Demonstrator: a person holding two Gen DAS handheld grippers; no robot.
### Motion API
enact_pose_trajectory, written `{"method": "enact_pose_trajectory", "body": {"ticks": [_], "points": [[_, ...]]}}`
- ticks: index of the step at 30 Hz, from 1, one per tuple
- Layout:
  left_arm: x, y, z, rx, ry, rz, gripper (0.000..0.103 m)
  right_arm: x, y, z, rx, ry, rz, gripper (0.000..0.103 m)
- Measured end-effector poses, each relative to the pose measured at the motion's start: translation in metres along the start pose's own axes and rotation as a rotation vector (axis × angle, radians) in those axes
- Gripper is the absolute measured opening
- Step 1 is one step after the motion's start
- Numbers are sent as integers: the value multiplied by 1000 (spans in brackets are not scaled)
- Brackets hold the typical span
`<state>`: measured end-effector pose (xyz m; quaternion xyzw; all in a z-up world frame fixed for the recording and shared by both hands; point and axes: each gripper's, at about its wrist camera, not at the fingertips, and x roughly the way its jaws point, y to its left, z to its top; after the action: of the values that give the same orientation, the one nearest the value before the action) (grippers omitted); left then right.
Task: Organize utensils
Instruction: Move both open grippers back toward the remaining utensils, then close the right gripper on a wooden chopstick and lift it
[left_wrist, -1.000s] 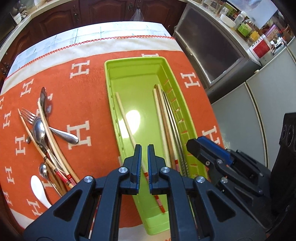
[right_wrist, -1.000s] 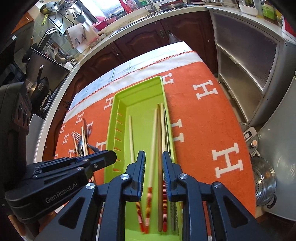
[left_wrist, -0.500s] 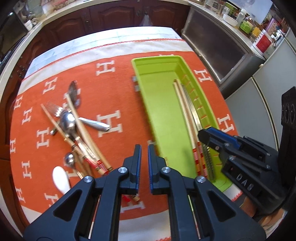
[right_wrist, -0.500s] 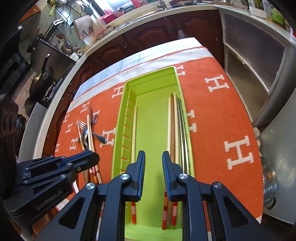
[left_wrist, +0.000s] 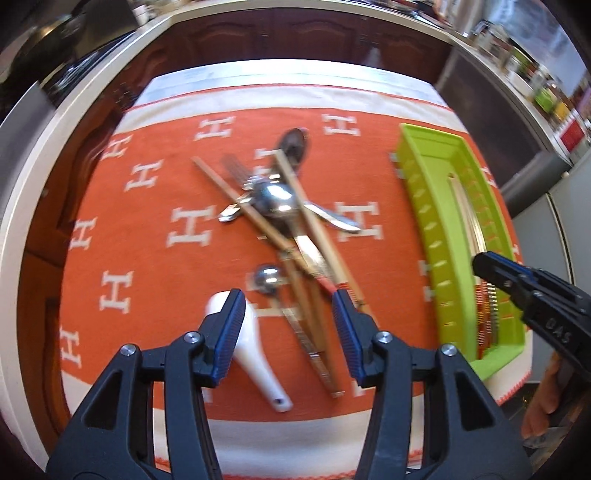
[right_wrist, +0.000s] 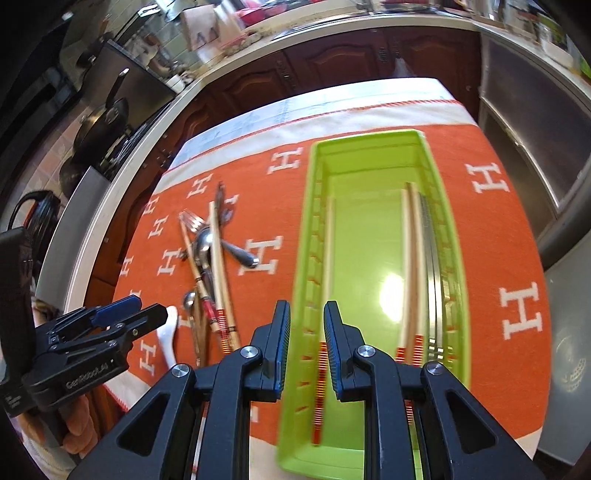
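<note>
Claws differ: my left claw, newly spread wide, now hovers over the utensil pile; my right claw stays narrow, empty, at the tray's six o'clock.

A long lime-green plastic tray lies lengthwise on the right of the orange cloth. Inside it, one pale wooden chopstick with a red-striped end lies along the left wall, while two more like it and flat silver metal chopsticks lie side by side along the right wall. To the left, a crossed heap of steel spoons, a steel fork and wooden chopsticks rests on the cloth. A white ceramic soup spoon lies nearest, just left of the heap.
</note>
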<state>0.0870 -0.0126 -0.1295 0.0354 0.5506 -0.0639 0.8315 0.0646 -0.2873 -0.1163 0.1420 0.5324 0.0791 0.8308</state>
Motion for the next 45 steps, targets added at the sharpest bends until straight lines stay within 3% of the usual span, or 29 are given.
{"method": "enact_pose_trajectory", "body": {"ticks": [10, 26, 45], "points": [[1, 49, -8, -40, -34, 84, 46, 14, 66, 10, -106, 40, 6, 19], [29, 101, -8, -129, 4, 64, 46, 74, 149, 34, -289, 126, 69, 19], [58, 116, -3, -165, 53, 51, 46, 150, 184, 42, -438, 182, 26, 19]]}}
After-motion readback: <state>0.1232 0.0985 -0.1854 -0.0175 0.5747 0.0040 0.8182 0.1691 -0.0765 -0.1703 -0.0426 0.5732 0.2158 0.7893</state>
